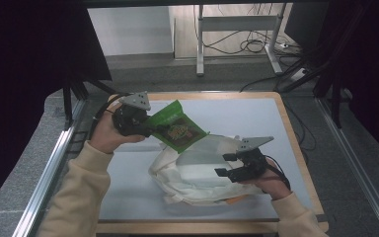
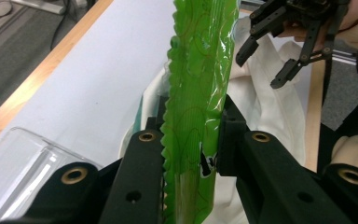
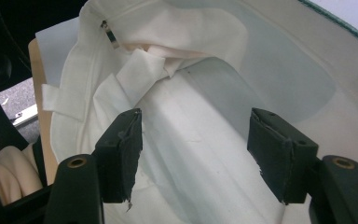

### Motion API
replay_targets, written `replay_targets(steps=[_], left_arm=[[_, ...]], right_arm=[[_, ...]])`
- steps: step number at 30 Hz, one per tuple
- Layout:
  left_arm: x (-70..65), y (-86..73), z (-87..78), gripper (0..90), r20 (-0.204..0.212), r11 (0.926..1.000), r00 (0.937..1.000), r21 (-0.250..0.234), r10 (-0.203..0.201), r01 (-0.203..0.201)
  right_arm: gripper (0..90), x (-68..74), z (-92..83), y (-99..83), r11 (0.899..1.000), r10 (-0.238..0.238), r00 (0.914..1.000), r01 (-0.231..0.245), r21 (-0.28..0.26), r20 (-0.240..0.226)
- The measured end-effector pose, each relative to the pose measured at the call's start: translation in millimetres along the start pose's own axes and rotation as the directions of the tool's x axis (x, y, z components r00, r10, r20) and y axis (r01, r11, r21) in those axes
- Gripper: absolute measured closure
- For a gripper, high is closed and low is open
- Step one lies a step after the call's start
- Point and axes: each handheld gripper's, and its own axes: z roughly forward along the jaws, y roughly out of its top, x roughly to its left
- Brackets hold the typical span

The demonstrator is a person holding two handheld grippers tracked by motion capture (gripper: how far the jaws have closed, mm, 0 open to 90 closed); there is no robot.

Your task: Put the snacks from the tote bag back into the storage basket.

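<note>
My left gripper (image 1: 153,129) is shut on a green snack packet (image 1: 178,128), which it holds above the table at the left of the white cloth bag (image 1: 202,182). In the left gripper view the packet (image 2: 200,70) stands edge-on between the two black jaws of my left gripper (image 2: 193,123), and both pads press on it. My right gripper (image 1: 223,164) hovers open over the bag's right side. In the right gripper view, my right gripper (image 3: 193,149) has nothing between its pads, and below them lies the bag's open mouth (image 3: 205,116).
The bag lies on a pale blue table top (image 1: 256,113) with a wooden rim. A clear plastic container (image 2: 23,163) sits on the table below my left gripper. My right gripper (image 2: 259,69) also appears far off in the left gripper view. Metal rails run along both table sides.
</note>
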Motion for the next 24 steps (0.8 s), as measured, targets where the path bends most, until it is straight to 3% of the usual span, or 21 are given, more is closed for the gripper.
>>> replay_targets(steps=[24], left_arm=[[27.5,2.9,-22.7,76.5,-0.040,0.9995,0.9987,-0.005,-0.032,0.032]], right_arm=[[34.9,2.0,-4.3,-5.0,1.000,-0.002,0.9993,0.002,0.013,0.037]])
